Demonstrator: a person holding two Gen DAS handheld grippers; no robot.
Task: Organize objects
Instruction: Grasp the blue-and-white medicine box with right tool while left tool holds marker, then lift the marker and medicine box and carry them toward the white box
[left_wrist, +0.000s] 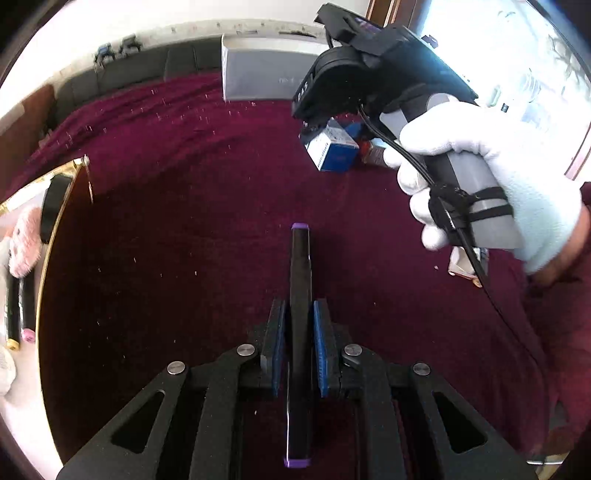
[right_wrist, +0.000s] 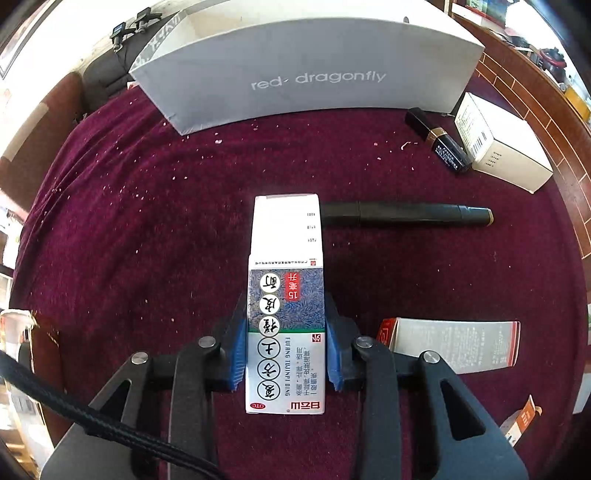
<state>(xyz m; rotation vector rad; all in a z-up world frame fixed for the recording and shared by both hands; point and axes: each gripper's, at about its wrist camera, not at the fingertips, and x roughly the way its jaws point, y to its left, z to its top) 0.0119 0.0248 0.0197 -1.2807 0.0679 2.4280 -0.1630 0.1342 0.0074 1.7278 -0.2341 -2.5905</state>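
The left gripper (left_wrist: 299, 354) has a black marker with purple ends (left_wrist: 300, 295) pinched tight between its pads, angled down above the maroon cloth (left_wrist: 184, 184), likely carrying it off for sorting. The right gripper (right_wrist: 286, 343), in a white-gloved hand (left_wrist: 480, 177), points steeply down, jaws closed in against a medicine carton (right_wrist: 286, 306) lying on the cloth near a black pen (right_wrist: 406, 214), apparently bound for the open grey shoebox (right_wrist: 306, 74) behind.
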